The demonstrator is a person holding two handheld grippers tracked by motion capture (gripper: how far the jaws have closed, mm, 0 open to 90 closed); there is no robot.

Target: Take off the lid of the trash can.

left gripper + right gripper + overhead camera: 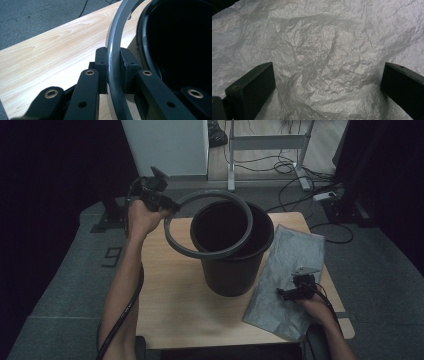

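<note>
Pale wooden worktop stands in a dim room with cables on the floor behind. On it sits a black bin, with a grey plastic bag lying flat to its right. The left gripper clamps the grey retaining ring, tilted half over the bin's rim. The right gripper hovers over the bag, fingers spread wide. I'd move the ring aside, keeping the grip firm and the ring off the rim so the bin isn't tipped.

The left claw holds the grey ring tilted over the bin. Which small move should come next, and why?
Probably carry the ring off to the left and lay it on the table. The left claw grips it, its right side still leans on the bin, and the right claw waits open over the flat bag.
</note>
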